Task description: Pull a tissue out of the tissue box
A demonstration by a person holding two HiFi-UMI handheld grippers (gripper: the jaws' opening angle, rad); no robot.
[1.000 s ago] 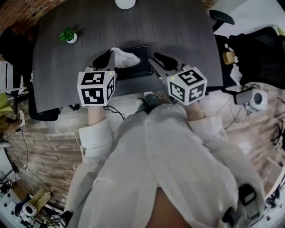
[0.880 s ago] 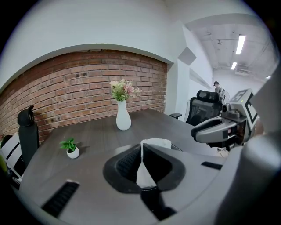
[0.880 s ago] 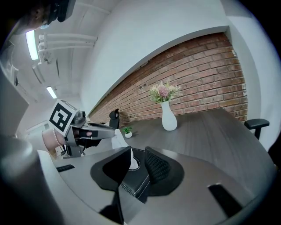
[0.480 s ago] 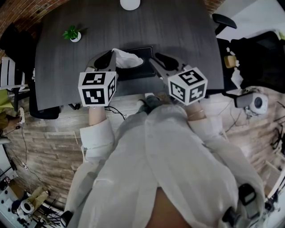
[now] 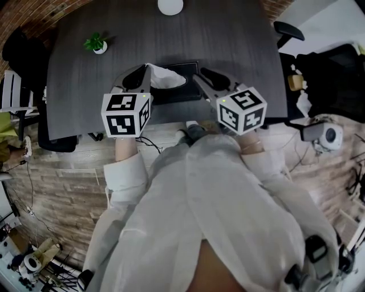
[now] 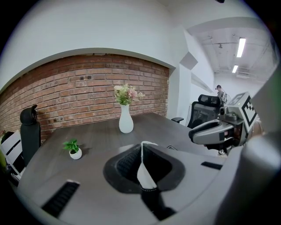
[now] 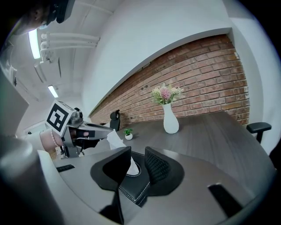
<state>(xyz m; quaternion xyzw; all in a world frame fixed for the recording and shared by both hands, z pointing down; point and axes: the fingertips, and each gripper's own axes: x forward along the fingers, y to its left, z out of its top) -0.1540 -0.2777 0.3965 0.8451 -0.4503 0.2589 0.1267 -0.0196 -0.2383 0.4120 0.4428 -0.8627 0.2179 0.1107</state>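
A black leather-covered tissue box [image 5: 178, 92] lies near the front edge of the dark grey table [image 5: 228, 40]. A white tissue [image 5: 165, 77] rises from its slot. My left gripper [image 5: 144, 69] is shut on that tissue; in the left gripper view the tissue [image 6: 145, 170] stands as a thin white sheet pinched between the jaws. My right gripper [image 5: 201, 74] is at the box's right end. In the right gripper view its jaws straddle the near corner of the box [image 7: 131, 184], and both pads lie against its sides. There the tissue [image 7: 113, 139] leans toward the left gripper [image 7: 99, 130].
A small potted plant [image 5: 95, 43] stands at the table's far left and a white vase [image 5: 170, 5] with flowers at the far middle. A black bottle [image 6: 30, 132] stands left of the table, and office chairs [image 5: 288, 27] and a camera on a stand [image 5: 322, 132] to the right.
The head view has drifted slightly. Both grippers and the tissue keep their places.
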